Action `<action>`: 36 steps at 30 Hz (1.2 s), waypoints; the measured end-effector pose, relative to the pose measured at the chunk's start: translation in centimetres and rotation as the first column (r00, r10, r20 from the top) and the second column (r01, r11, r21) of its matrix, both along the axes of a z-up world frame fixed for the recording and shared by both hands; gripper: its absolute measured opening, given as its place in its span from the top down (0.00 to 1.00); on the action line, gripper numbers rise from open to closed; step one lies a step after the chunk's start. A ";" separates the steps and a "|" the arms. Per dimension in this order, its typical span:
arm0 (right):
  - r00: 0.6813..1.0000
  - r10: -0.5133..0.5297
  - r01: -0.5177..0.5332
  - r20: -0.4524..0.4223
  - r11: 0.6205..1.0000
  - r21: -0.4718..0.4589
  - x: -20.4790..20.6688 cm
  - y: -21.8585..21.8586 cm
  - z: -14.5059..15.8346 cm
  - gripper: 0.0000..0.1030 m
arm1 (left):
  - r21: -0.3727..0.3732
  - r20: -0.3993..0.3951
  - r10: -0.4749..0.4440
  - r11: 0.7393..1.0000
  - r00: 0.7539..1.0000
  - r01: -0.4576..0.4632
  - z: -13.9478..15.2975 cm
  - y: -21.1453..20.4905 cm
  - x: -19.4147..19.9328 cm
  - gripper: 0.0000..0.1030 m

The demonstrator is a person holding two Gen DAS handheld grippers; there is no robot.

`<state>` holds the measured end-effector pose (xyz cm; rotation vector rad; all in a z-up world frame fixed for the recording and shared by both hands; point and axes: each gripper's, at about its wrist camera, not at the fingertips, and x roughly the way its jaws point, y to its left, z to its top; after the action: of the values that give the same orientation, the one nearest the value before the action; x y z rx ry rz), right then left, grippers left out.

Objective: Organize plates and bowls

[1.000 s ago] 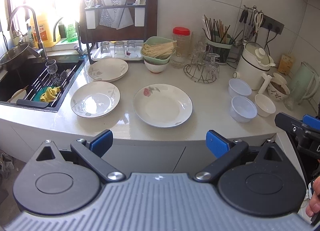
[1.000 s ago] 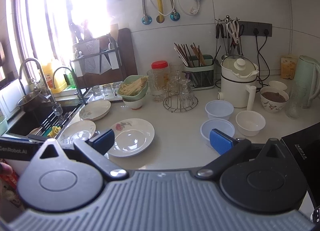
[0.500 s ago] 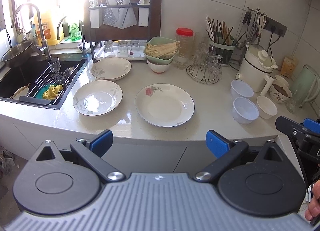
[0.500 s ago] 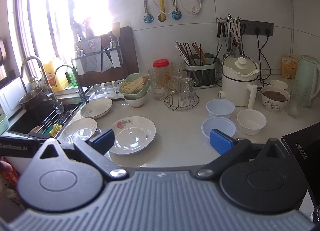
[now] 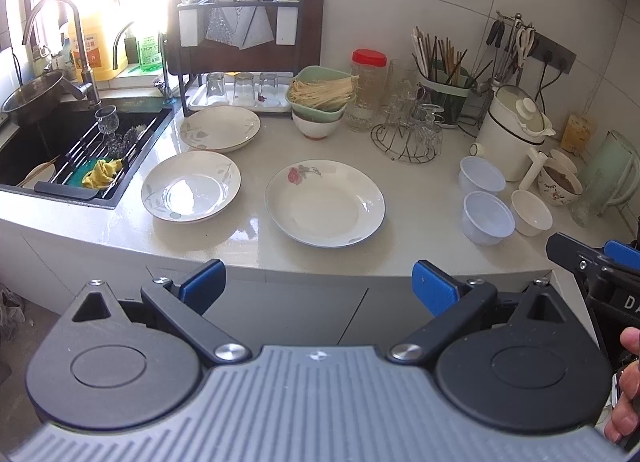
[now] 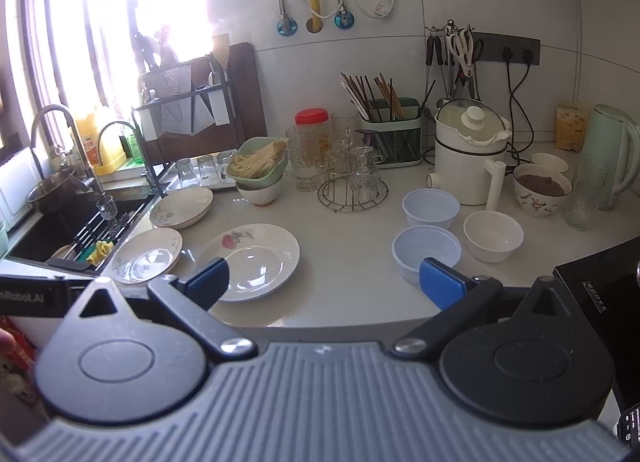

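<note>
Blue pads: both grippers carry them on black fingers, spread wide with nothing between.
Left gripper (image 5: 318, 282): jaws fully apart, empty, held off the front edge of the counter, short of the plates.
Right gripper (image 6: 324, 282): likewise gaping and empty, over the counter's front edge, near the plastic bowls.
Rose plate (image 5: 325, 203): white, flat on the pale counter (image 5: 256, 238), straight ahead of the left gripper.
Leaf plates: one (image 5: 191, 187) just left of the rose plate, another (image 5: 219, 129) behind it, near the drying rack.
Plastic bowls: two translucent ones, (image 6: 426, 249) in front and (image 6: 431, 208) behind, well right of the plates.
White bowl (image 6: 493, 236): just beside the front plastic bowl, on its right.
Sink (image 5: 52, 150): dark, at far left, with a rack holding a yellow cloth.
</note>
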<state>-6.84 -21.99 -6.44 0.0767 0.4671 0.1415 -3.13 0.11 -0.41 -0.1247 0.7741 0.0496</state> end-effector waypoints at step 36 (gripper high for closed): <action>0.994 0.092 -0.085 -0.067 0.992 0.098 3.9 1.3 -1.2 0.00 | -0.054 -0.022 0.057 0.997 0.998 -0.058 -0.1 3.1 4.3 0.02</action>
<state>-2.89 -20.68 -7.68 0.1545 0.5351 0.2490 1.21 3.20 -0.47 -0.1989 0.7920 0.0844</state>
